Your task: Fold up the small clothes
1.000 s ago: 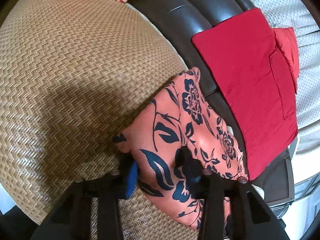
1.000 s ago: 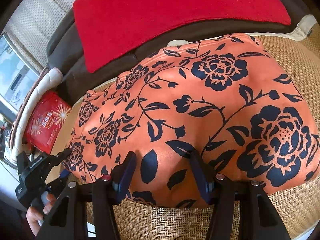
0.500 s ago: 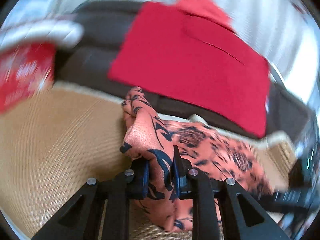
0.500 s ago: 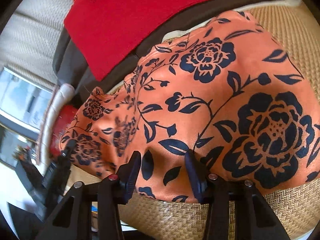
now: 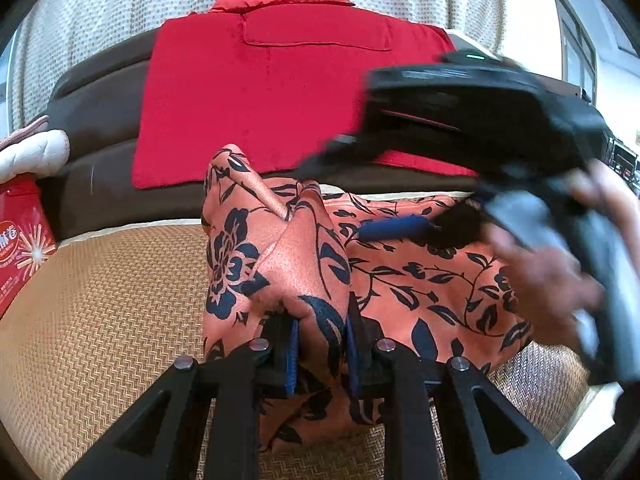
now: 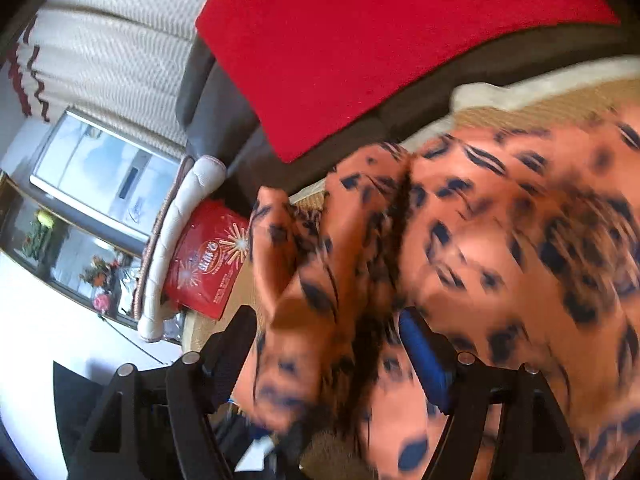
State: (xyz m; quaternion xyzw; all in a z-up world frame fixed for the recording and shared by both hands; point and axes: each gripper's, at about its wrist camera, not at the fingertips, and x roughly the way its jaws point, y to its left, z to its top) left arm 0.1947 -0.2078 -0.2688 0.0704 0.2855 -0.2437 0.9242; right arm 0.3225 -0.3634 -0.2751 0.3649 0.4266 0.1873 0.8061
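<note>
L wrist: floral garment [image 5: 420, 280] in jaws

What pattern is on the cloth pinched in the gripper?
Black flowers and leaves on the orange cloth, sharpest in the left wrist view.

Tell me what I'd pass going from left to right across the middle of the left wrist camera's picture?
Red printed packet → bare woven mat → raised fold of the orange floral cloth, pinched in the left gripper → the flatter stretch of that cloth → right gripper, blurred, jaws opening → the hand holding it.
</note>
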